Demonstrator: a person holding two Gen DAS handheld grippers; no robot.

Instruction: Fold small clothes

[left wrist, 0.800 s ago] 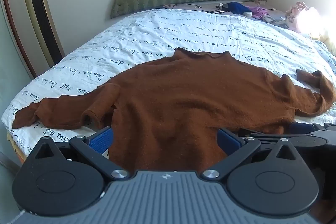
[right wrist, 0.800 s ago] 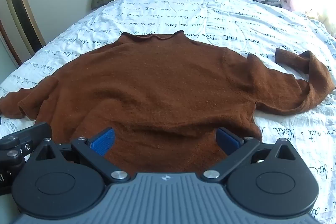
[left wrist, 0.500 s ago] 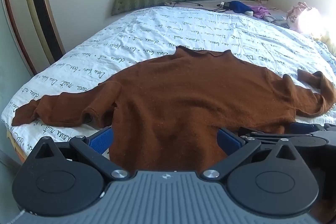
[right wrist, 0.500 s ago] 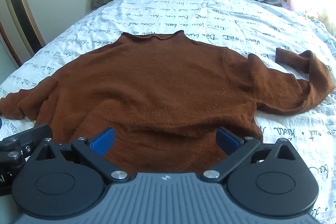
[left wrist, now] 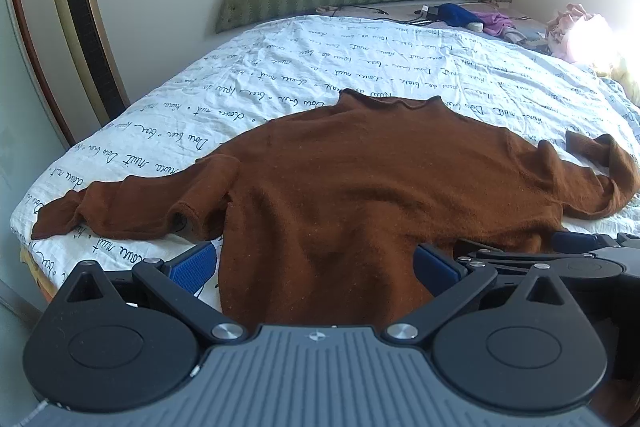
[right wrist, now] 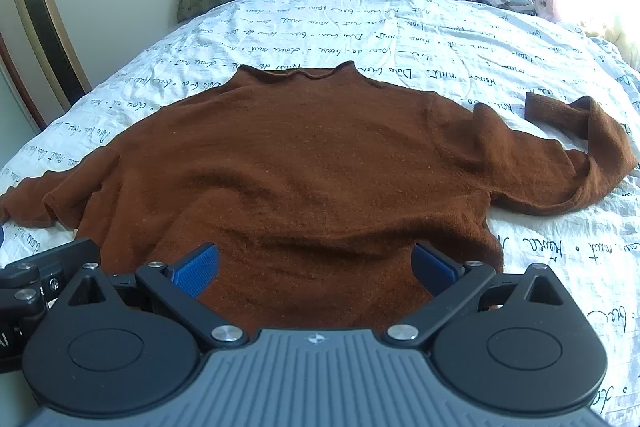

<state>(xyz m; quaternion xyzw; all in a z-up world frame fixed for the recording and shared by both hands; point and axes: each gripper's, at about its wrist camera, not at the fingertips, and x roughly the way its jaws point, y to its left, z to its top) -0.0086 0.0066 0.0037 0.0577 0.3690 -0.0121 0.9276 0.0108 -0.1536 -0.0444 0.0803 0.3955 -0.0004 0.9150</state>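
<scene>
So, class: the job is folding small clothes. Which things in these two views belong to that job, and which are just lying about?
Part of the job:
brown sweater
left gripper, open
right gripper, open
bed sheet, the work surface

Lying about:
tower fan
blue cloth
purple cloth
pink bundle

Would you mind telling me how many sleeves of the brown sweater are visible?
2: the left sleeve stretches toward the bed's left edge; the right sleeve bends back on itself near the right side.

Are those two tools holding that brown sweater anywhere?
No. The left tool and right tool both stand wide open over the brown knitted sweater's bottom hem, gripping nothing.
</scene>
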